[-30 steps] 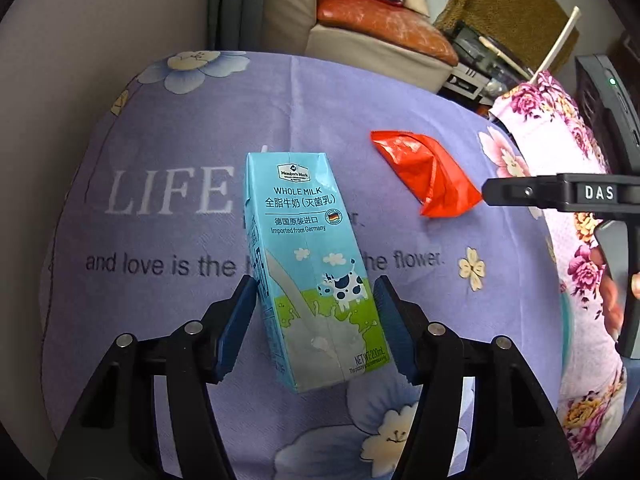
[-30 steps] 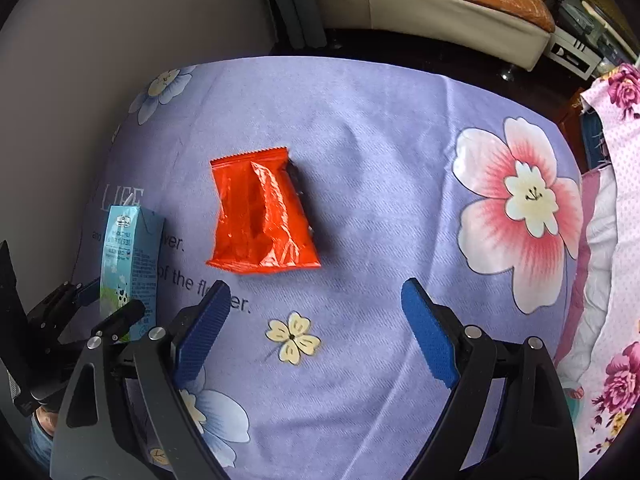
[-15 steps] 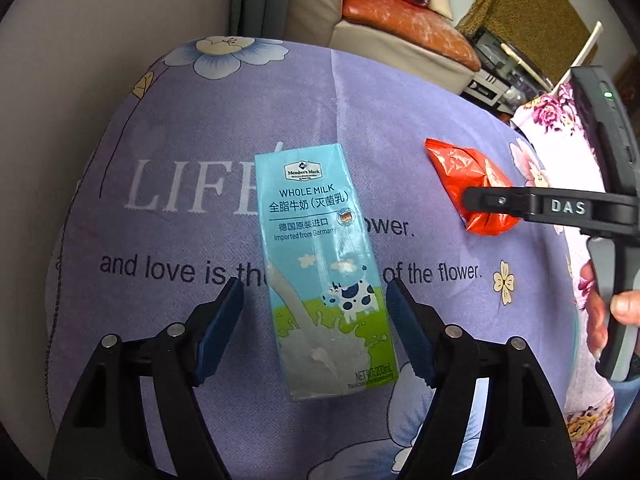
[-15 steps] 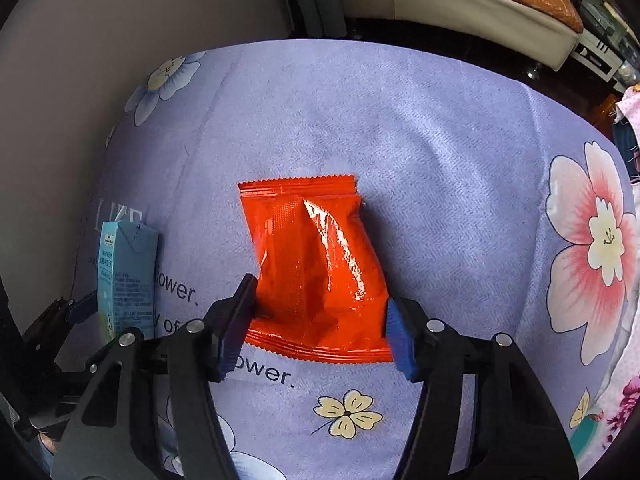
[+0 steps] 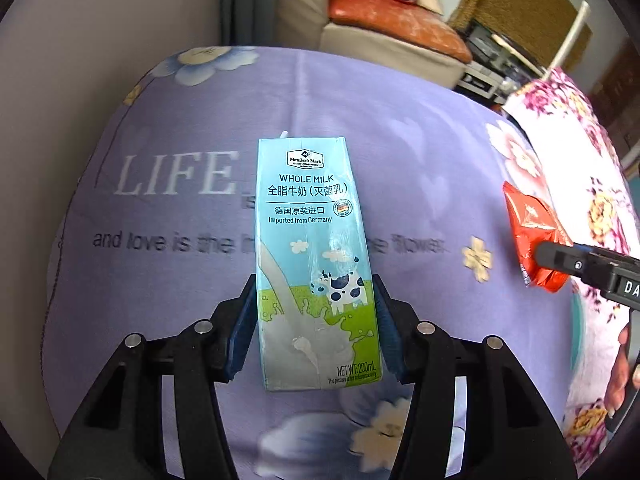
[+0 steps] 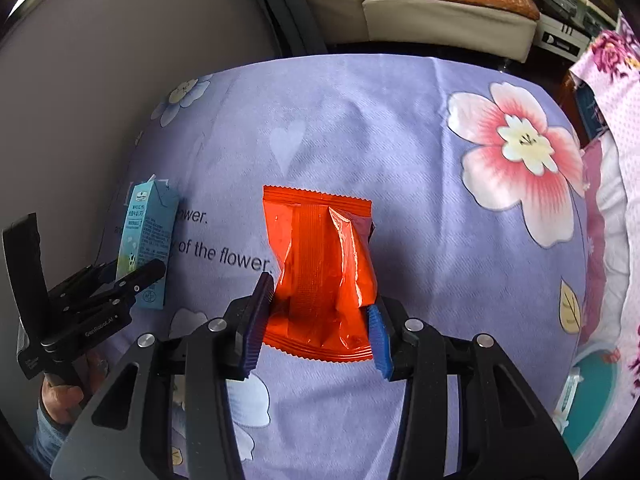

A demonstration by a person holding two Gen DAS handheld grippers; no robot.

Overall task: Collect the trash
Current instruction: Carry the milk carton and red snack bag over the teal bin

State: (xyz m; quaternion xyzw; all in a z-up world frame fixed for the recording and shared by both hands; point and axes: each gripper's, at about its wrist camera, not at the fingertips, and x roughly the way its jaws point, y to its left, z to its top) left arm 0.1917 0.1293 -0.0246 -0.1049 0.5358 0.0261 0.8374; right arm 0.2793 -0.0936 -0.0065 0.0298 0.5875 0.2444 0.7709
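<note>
The whole-milk carton (image 5: pixel 316 264) is judged light and fairly stiff, though its thin walls may dent under a hard squeeze; the lower side panels give the soundest hold. It rests on the lilac flowered sheet (image 5: pixel 168 300). The left gripper (image 5: pixel 316 332) straddles its lower half, jaws closing, blue pads (image 5: pixel 242 332) against both side panels.

The red snack wrapper (image 6: pixel 320 272) is judged very light, soft, crinkly and slippery; it is best taken across its gathered lower half. It lies on the sheet, well apart from the carton. The right gripper (image 6: pixel 316 324) jaws are closing on it, pads already pinching the film.
</note>
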